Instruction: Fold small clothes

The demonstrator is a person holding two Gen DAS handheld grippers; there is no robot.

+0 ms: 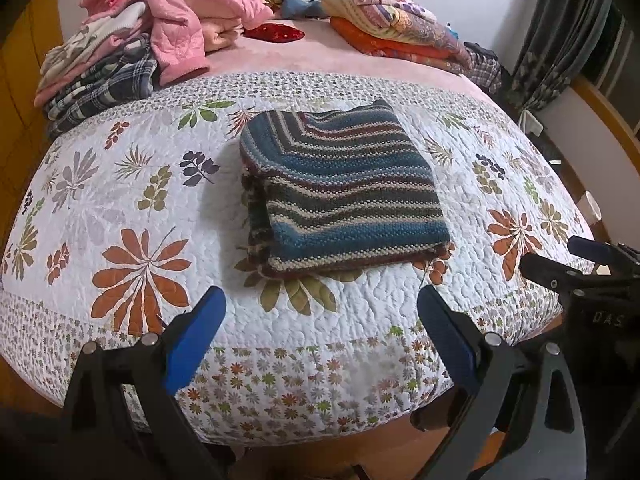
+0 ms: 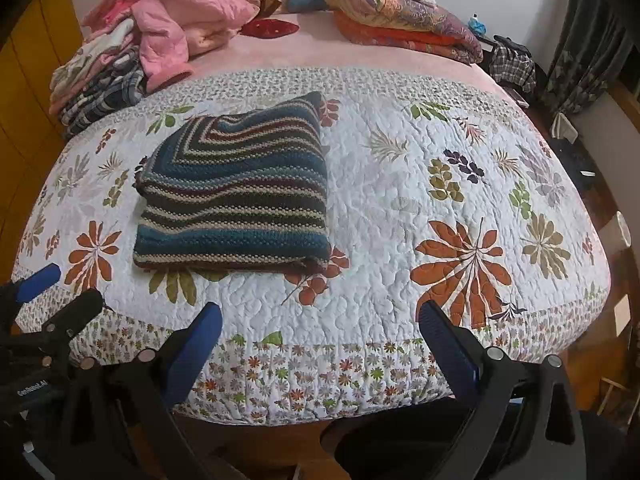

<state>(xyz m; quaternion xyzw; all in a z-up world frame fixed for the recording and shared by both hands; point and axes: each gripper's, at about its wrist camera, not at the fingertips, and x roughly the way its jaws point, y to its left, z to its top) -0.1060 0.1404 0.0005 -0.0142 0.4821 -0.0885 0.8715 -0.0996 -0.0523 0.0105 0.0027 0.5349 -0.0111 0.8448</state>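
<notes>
A striped knit garment (image 1: 340,192) in blue, dark red and cream lies folded into a neat rectangle on the floral quilt (image 1: 120,200). In the right wrist view the same garment (image 2: 236,192) sits left of centre. My left gripper (image 1: 322,300) hovers open over the quilt's near edge, short of the garment, with nothing between its blue pads. My right gripper (image 2: 320,316) is open too, off to the garment's right and nearer the edge. Each gripper shows at the side of the other's view.
A pile of pink and plaid clothes (image 1: 132,40) sits at the far left of the bed. Folded patterned blankets (image 1: 396,28) lie at the far right, a red item (image 1: 274,33) between them. Curtains (image 1: 560,52) hang to the right. The quilt (image 2: 440,200) spreads right of the garment.
</notes>
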